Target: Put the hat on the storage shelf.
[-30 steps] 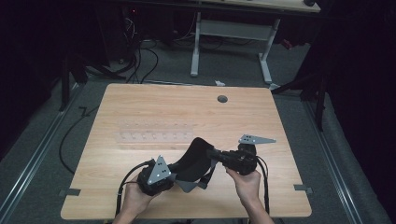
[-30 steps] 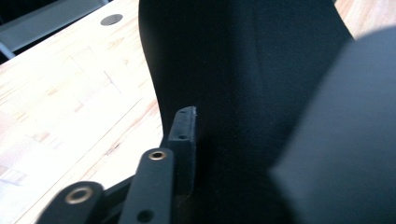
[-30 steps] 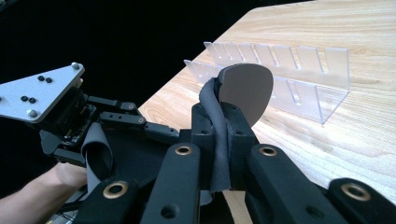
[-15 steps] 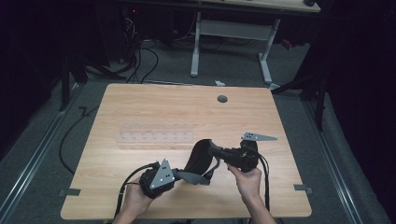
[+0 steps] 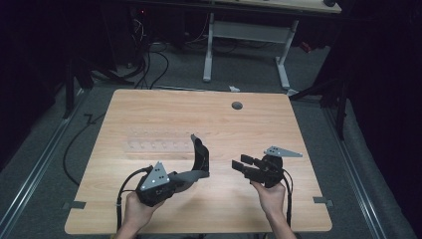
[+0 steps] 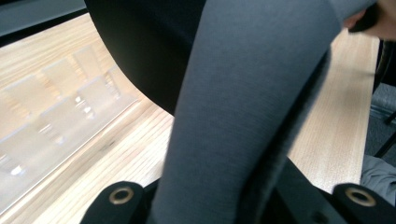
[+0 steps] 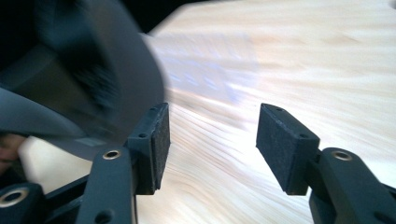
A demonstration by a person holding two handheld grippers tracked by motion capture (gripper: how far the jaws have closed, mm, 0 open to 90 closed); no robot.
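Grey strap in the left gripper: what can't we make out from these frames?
- Left gripper pads, left gripper view: hidden behind the grey strap itself.
- Strap's far end, left gripper view: cut off by the top edge.
- Clear tray, high view: too faint to tell its compartments; blurred in both gripper views.
- Strap's surface, right gripper view: motion-blurred beside the open right gripper.

The left gripper (image 5: 191,175) is clamping tight, its hand (image 5: 135,211) lying low near the table's front edge. The right gripper (image 5: 240,168) is pointing leftward, its jaws having just been opening with nothing between them, its hand (image 5: 269,194) gripping from behind.
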